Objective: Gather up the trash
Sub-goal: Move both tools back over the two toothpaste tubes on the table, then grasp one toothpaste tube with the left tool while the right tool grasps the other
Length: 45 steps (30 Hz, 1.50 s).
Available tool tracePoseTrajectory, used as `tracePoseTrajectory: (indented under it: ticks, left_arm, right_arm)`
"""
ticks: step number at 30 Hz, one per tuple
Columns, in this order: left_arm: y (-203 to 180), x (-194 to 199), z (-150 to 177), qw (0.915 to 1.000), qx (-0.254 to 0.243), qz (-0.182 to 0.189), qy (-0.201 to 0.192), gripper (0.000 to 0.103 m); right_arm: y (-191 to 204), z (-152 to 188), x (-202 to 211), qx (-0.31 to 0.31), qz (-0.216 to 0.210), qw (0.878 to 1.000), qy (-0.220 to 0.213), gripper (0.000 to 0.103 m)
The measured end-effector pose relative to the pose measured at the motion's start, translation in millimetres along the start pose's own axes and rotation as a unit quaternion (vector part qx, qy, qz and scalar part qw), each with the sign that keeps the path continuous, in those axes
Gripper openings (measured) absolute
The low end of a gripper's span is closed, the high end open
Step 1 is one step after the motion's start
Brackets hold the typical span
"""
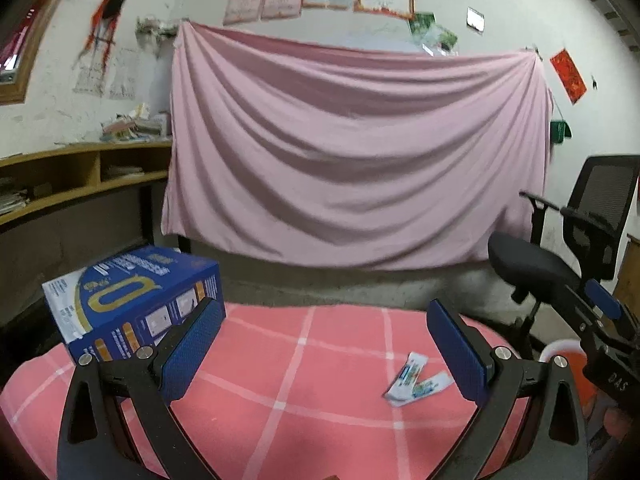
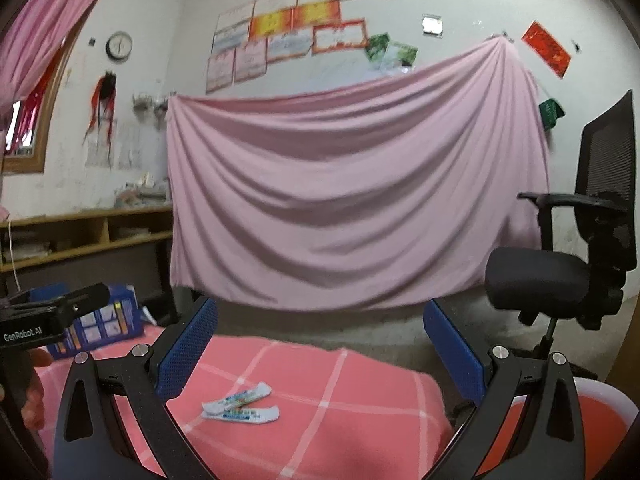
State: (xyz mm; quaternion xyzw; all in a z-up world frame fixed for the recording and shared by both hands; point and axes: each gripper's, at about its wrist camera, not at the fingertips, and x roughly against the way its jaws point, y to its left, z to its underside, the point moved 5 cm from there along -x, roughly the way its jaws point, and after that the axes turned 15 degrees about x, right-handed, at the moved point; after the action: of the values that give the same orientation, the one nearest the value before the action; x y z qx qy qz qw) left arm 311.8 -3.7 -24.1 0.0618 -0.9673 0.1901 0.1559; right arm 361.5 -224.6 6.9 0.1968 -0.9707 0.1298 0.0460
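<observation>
Both claws are spread wide and empty, so this looks like the approach step. Left gripper [image 1: 324,344] has the blue box [image 1: 132,300] just off its left finger, wrappers [image 1: 416,380] near its right finger. Right gripper [image 2: 320,344] needs to drop onto the wrappers [image 2: 242,402] lying below, between its fingers, then pinch.

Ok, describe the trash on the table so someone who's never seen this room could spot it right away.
Find the table with the pink checked cloth. On it lie two small crumpled white wrappers with blue print, overlapping, off to the right of the big blue box. They are flat and small, unlike the box.
</observation>
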Motion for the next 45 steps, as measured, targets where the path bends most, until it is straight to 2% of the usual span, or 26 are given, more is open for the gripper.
tracePoseTrajectory:
  ticks: [7,13,16,18,23,26,29,31,34,36,39,45]
  left_arm:
    - [1.4,-33.7,16.9,0.9963,-0.014,-0.016,0.083,0.101]
    - [-4.0,-62.5,42.1,0.9853,-0.023,-0.017,0.168,0.099]
    - [-12.9,-73.4,52.8,0.9781,-0.039,-0.012,0.204,0.092]
    - [-18.6,-82.1,61.2,0.9716,-0.048,-0.008,0.232,0.079]
    - [-31.7,-99.6,76.5,0.9556,-0.065,0.009,0.287,0.066]
    - [-40.6,-104.2,77.7,0.9503,-0.074,0.024,0.302,0.061]
    - [-47.6,-113.4,78.6,0.9455,-0.075,0.029,0.315,0.048]
    - [-52.2,-119.7,81.0,0.9413,-0.077,0.029,0.327,0.042]
    - [-59.7,-125.2,81.9,0.9391,-0.091,0.027,0.330,0.039]
    - [-62.4,-125.3,82.7,0.9374,-0.097,0.035,0.333,0.029]
    - [-64.7,-126.4,85.3,0.9357,-0.104,0.042,0.334,0.020]
    - [-63.6,-126.0,86.7,0.9374,-0.098,0.038,0.332,0.018]
  right_arm:
    - [1.1,22.1,-33.2,-0.006,-0.015,0.995,0.102,0.103]
    - [3.2,42.4,-54.8,-0.010,-0.034,0.983,0.180,0.103]
    - [0.6,47.9,-59.7,-0.019,-0.035,0.979,0.200,0.103]
    - [-3.6,52.8,-62.4,-0.030,-0.032,0.976,0.214,0.103]
    - [-15.9,72.7,-72.6,-0.067,-0.019,0.958,0.277,0.103]
    - [-21.5,88.7,-81.2,-0.088,-0.022,0.943,0.321,0.103]
    - [-23.6,96.2,-84.1,-0.102,-0.032,0.936,0.335,0.103]
    - [-22.1,97.6,-84.4,-0.102,-0.034,0.934,0.339,0.103]
    - [-19.4,98.5,-85.1,-0.095,-0.038,0.934,0.343,0.103]
    - [-17.5,98.0,-85.6,-0.091,-0.040,0.933,0.345,0.103]
    - [-16.7,98.9,-87.2,-0.093,-0.042,0.932,0.349,0.103]
    - [-20.6,103.3,-88.6,-0.113,-0.050,0.927,0.355,0.103]
